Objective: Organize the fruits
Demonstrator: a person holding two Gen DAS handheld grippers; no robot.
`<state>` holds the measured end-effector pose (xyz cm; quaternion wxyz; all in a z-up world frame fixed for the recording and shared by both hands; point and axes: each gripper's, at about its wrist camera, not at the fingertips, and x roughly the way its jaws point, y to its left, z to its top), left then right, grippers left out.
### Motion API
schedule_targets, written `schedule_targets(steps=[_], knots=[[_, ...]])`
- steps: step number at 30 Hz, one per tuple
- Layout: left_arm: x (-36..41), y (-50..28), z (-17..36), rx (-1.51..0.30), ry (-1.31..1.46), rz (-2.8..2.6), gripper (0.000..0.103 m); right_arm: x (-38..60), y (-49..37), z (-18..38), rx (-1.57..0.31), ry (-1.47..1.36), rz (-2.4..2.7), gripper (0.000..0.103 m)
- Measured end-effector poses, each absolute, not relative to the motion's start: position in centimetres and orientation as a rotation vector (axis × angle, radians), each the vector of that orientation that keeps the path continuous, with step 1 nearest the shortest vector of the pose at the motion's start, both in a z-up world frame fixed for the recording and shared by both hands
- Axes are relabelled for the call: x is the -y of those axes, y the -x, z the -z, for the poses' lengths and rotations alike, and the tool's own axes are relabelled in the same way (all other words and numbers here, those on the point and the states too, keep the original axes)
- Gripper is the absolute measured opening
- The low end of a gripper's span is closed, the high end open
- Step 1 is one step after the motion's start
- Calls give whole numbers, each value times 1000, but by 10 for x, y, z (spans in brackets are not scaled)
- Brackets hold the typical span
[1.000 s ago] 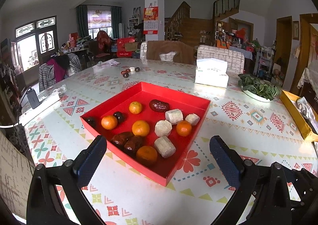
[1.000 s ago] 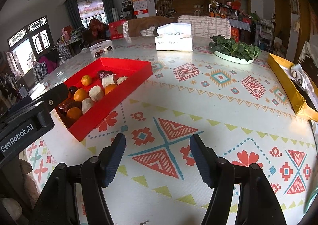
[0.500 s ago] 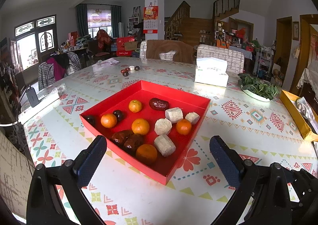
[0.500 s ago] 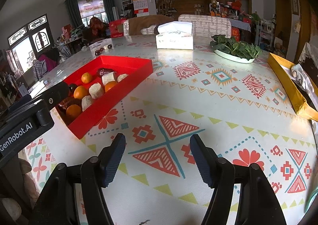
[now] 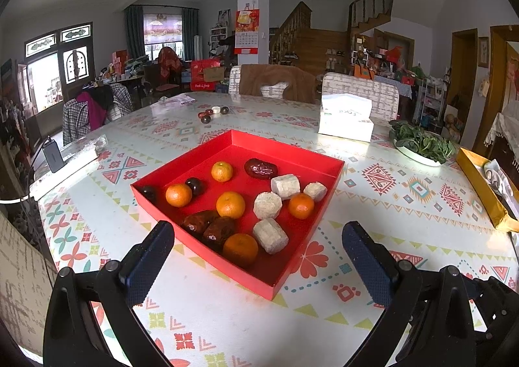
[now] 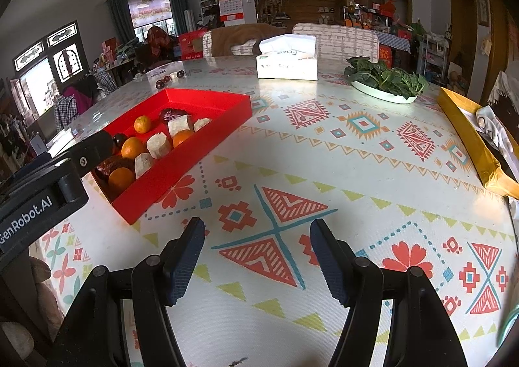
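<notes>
On the patterned table (image 6: 373, 172) | red tray (image 5: 308, 159) of mandarins (image 5: 230, 204), dates, pale cakes | my left gripper (image 5: 258, 256) wide, right gripper (image 6: 258, 253) half-open, both empty | sorting unstarted; next, reach in for one mandarin.

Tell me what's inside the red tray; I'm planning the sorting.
The red tray holds five oranges, four pale cut chunks, and dark dates. The near wall hides part of its floor.

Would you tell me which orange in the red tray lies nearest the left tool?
The orange at the tray's near edge, beside the two dark dates; the other four lie farther back.
</notes>
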<state>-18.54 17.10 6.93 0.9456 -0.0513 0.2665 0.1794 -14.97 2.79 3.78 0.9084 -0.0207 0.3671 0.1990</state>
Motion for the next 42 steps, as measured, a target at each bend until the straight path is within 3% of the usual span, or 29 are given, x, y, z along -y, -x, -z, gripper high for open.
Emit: schedule_targets(steps=[20, 31, 42], knots=[[-169, 193, -69, -518, 113, -379, 103, -30, 151, -36, -759, 53, -414, 73], [-169, 236, -96, -275, 130, -584, 103, -30, 155, -41, -739, 61, -421, 73], [-188, 231, -94, -369, 192, -549, 103, -35, 168, -50, -688, 107, -436, 77]])
